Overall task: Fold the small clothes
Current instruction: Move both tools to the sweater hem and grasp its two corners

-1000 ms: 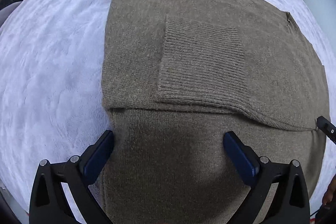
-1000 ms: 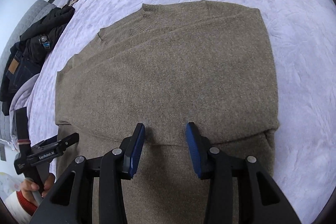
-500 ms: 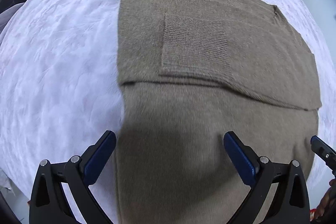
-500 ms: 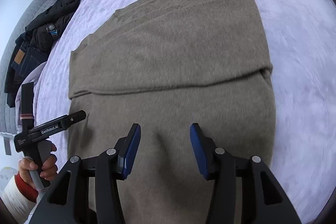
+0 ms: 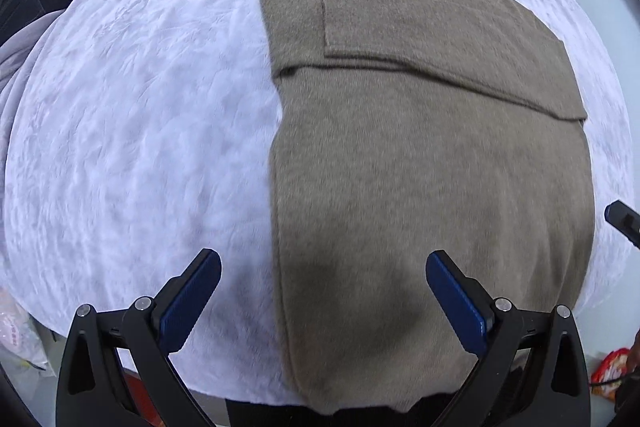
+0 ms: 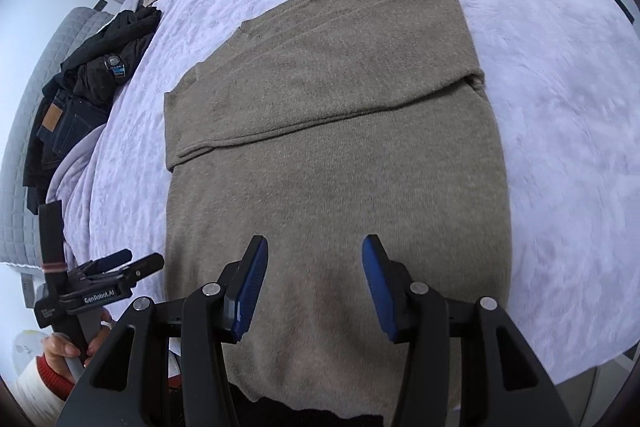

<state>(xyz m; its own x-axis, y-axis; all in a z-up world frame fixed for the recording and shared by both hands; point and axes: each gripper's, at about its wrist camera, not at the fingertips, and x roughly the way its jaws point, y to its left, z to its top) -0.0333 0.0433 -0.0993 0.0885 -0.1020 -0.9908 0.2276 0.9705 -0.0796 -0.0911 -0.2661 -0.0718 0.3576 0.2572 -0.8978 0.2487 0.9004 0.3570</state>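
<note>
Reading "GenRobot.AI" in white letters is possible on the black body of the left gripper (image 6: 116, 261), seen low at the left edge of the right wrist view, where a hand (image 6: 66, 347) with a red and white cuff grips its handle; a small blue and white tag on the dark jacket (image 6: 116, 67) is too small to read, and so is the tan patch on the jeans (image 6: 52, 119) beside it. Those clothes lie heaped at the far left edge of the pale lilac bedspread (image 5: 140, 107), next to a grey quilted headboard (image 6: 24, 131). More folded clothes show as a dark red strip at the far right corner in the left wrist view, and a red and white wrapper (image 5: 608, 367) lies low on the right, off the bed. Nothing stands between either tool and the brown sweater (image 6: 332, 131), which lies flat on the bedspread with its collar far, its hem hanging over the near edge, and both sleeves folded across the chest, one ribbed cuff on top. In its own view the left gripper (image 5: 320, 303) points straight down, its blue pads spread wide over the sweater's left edge, empty. The right gripper (image 6: 314, 283) tilts steeply down over the lower middle of the sweater; its jaws have just been opening and stand about half apart with nothing between them.
</note>
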